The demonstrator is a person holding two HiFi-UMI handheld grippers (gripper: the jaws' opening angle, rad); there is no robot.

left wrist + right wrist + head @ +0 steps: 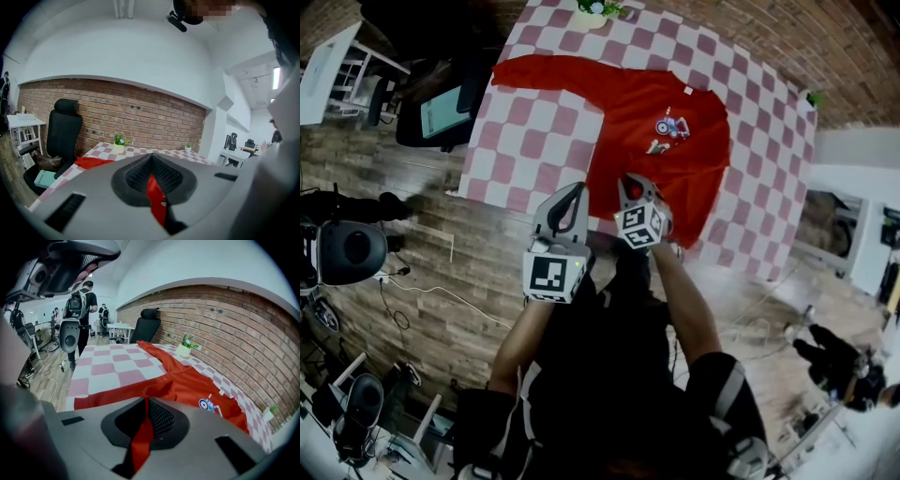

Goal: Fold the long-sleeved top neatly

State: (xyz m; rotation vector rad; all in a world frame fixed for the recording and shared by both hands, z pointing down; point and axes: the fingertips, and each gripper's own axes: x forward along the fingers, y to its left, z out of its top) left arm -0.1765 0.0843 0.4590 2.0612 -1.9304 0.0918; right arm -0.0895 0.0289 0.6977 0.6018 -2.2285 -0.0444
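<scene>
One red long-sleeved top [661,141] lies spread on the checked tabletop [534,150]. In my head view its body is toward the right side, and one sleeve [539,70] stretches flat toward the far left corner. A small cartoon print [671,127] faces up on the chest. Nearest me, the edge of the cloth is drawn up off the surface, and both tools have hold of it.

My left gripper [577,191] has its fingers [133,177] pressed together on a narrow fold of red fabric. Its own view shows the strip caught right between the pads. My right gripper [631,185] is just beside the left one and tilted further down. It is likewise clamped on a fold of the red cloth, which runs from its fingers straight out into the rest of the garment. From these angles I cannot say for sure whether the pinched part is the hem or the second sleeve. In the right gripper view a band of red runs along the near edge of the tabletop, away to the left.

At the far edge stands a little plant pot [595,11], with a brick wall [140,117] behind it. A black office chair [441,103] sits off the left end, on the wooden floor [441,253]. Further off in the room stands a person [82,301] with a backpack.
</scene>
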